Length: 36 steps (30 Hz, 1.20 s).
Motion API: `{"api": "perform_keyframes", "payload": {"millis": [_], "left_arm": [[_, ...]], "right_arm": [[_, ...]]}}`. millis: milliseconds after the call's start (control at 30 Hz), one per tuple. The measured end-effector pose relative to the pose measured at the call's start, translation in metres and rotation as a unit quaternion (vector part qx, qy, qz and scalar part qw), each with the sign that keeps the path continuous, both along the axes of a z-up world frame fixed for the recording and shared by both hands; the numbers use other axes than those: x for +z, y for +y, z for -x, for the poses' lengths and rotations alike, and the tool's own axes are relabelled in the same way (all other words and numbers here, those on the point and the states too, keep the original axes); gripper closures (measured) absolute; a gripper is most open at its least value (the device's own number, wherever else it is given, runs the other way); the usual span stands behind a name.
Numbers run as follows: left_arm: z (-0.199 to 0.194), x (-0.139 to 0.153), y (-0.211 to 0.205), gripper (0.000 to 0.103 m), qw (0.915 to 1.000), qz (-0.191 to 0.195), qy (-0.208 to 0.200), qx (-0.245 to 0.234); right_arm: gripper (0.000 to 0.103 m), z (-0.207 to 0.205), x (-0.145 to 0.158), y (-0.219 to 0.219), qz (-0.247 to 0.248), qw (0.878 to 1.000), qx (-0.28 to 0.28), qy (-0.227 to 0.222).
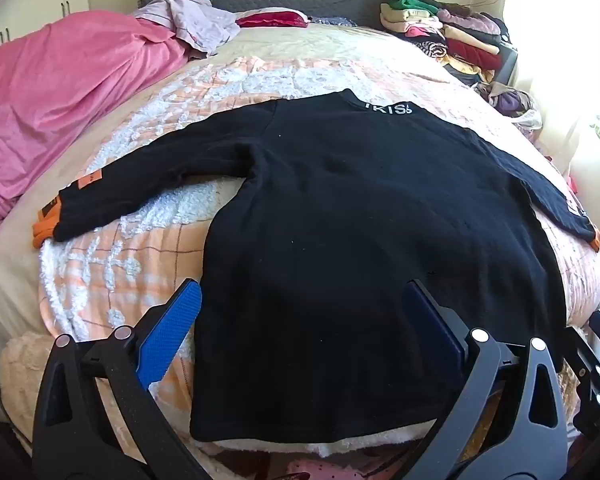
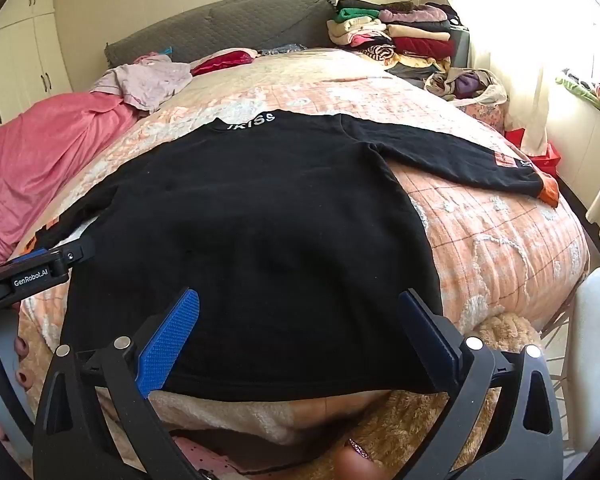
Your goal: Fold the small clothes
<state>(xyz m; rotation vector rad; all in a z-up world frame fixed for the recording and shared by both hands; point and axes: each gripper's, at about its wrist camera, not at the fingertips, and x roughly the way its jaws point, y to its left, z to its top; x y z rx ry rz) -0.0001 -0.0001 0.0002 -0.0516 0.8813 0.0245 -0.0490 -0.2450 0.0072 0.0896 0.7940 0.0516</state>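
Both sets of jaws are seen spread wide, with nothing between the blue pads. The left gripper is held above the hem region of the black sweater, its left pad over the bedspread just beside the garment's left side edge. The right gripper is held over the hem nearer the garment's right side; neither is seen to press on the cloth.

The black sweater is laid flat on the bed, hem toward the cameras, lettered collar away, both sleeves spread outward. No fold is visible, so the task is judged to be at its start for this garment: sleeves and body remain to be folded.

The left sleeve, ending in an orange cuff, lies on the peach bedspread with open cover around it. The right cuff is seen near the bed's right edge, so little margin is judged to be left there. Farther out, a pink blanket bounds the left side, and stacked clothes occupy the far right corner by the grey headboard. Ample clear bedspread is seen beyond the collar.
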Motion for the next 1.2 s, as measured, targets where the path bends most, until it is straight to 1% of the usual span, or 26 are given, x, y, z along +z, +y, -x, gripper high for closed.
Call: {"api": "perform_keyframes", "payload": {"millis": [400, 667, 1200], "left_arm": [[-0.0003, -0.0003, 0.0002, 0.008, 1.0000, 0.001, -0.002, 0.002], [-0.0001, -0.0001, 0.0000, 0.008, 1.0000, 0.000, -0.004, 0.002], [0.0000, -0.0002, -0.0004, 0.008, 1.0000, -0.001, -0.005, 0.001]], "right_arm": [[0.004, 0.0023, -0.0020, 0.0004, 0.004, 1.000, 0.000, -0.001], [0.004, 0.0041, 0.0019, 0.0040, 0.012, 1.000, 0.006, -0.006], [0.004, 0.0046, 0.0013, 0.0047, 0.010, 1.000, 0.005, -0.006]]}}
